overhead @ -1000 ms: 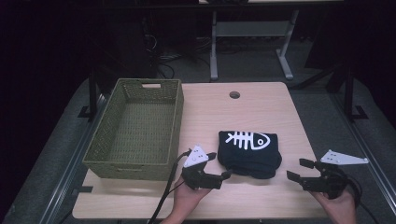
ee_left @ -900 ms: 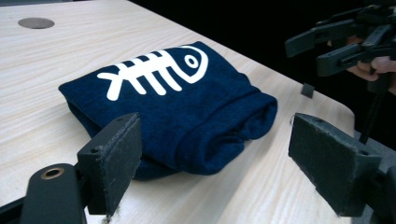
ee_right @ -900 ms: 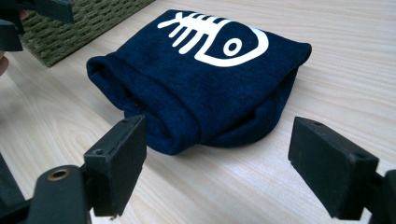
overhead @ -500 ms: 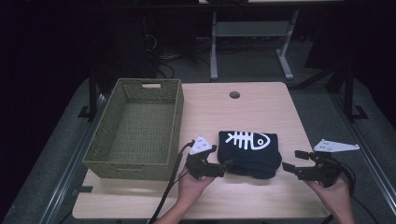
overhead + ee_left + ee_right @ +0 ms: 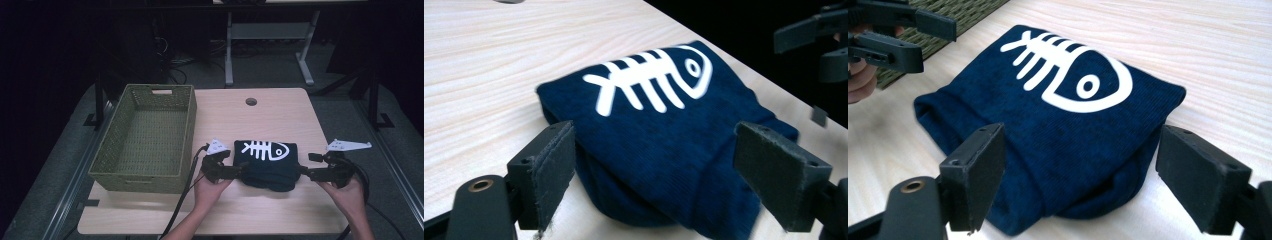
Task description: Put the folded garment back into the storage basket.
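Both tools gape open at either end of the folded cloth (image 5: 269,162), low centre of frame: left tool (image 5: 235,171), right tool (image 5: 306,172). Nothing gripped yet; basket (image 5: 145,137) empty.

A lab or recording room, dimly lit. A pale wooden desk (image 5: 260,115) with a cable hole (image 5: 251,101) stands on grey carpet; beyond the tongs (image 5: 235,170), a white metal desk frame (image 5: 265,35) and loose cables (image 5: 175,70) sit in the dark.
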The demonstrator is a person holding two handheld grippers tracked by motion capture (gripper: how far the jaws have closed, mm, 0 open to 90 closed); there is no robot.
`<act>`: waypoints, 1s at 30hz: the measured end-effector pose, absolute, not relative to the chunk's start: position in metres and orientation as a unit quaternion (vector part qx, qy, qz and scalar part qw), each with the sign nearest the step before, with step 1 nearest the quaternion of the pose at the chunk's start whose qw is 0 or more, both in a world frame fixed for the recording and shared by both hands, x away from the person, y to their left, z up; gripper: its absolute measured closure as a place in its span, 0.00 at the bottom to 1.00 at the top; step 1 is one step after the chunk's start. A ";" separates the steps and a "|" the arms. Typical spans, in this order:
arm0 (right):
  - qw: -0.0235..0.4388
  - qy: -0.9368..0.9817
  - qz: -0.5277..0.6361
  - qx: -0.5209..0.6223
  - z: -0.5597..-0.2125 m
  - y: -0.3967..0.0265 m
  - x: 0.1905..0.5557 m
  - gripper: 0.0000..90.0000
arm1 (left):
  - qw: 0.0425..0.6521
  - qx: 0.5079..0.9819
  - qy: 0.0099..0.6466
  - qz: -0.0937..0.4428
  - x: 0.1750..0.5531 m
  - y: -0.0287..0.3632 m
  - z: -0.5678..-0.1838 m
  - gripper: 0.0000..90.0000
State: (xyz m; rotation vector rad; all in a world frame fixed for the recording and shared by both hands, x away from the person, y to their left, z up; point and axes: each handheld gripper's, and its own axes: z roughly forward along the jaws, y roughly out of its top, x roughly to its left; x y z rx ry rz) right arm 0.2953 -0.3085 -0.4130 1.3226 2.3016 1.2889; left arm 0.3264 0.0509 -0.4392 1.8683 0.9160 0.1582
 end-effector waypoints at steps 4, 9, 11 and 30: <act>0.091 0.777 0.423 0.457 -0.415 -0.306 0.308 0.22 | 0.491 0.771 0.401 0.060 0.337 0.052 -0.445 0.19; 0.082 0.778 0.409 0.470 -0.420 -0.303 0.321 0.22 | 0.478 0.772 0.415 0.043 0.345 0.052 -0.452 0.19; 0.078 0.777 0.407 0.474 -0.422 -0.303 0.323 0.22 | 0.477 0.772 0.418 0.043 0.347 0.051 -0.454 0.19; 0.043 0.774 0.367 0.515 -0.454 -0.295 0.341 0.34 | 0.448 0.765 0.463 0.001 0.359 0.036 -0.475 0.30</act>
